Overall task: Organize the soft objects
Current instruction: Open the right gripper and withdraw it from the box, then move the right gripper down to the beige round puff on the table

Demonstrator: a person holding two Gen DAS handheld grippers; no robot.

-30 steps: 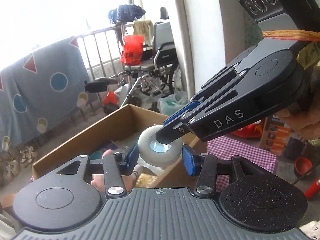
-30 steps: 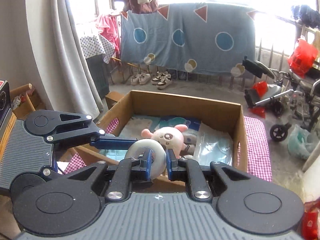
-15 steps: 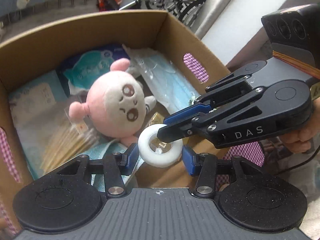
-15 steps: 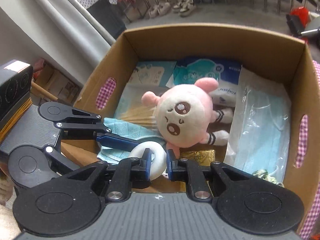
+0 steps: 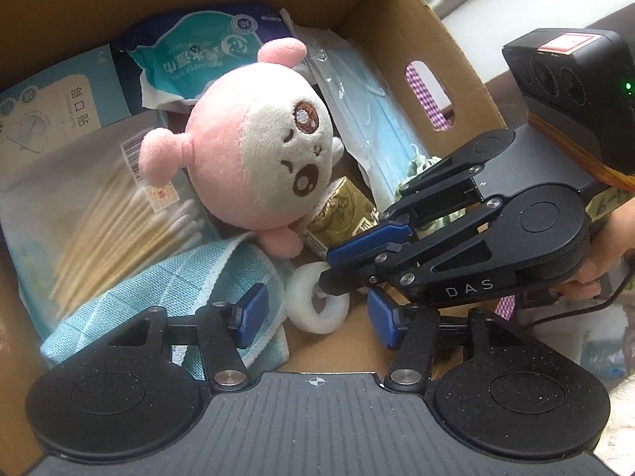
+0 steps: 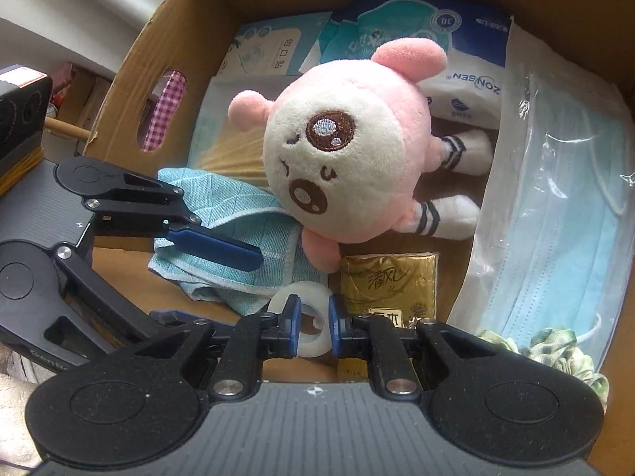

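Lowering a white tape roll (image 6: 313,327) into the cardboard box (image 5: 436,63).
Right gripper (image 6: 311,327) jaws pinch its wall, hole facing up; left gripper (image 5: 317,317) jaws opening, clear of it.

Both tongs dropped from above the cardboard box (image 5: 397,35) into it, now pitched down. Left tongs (image 5: 315,315) opening, pads off white tape ring (image 5: 317,303); ring lowered beside blue towel (image 5: 166,277)

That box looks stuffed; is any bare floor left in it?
Only a bare cardboard strip along the box's near wall, bordered by the blue cloth and gold tissue pack. The tape roll already sits there. Elsewhere the plush, masks and packets crowd the floor.
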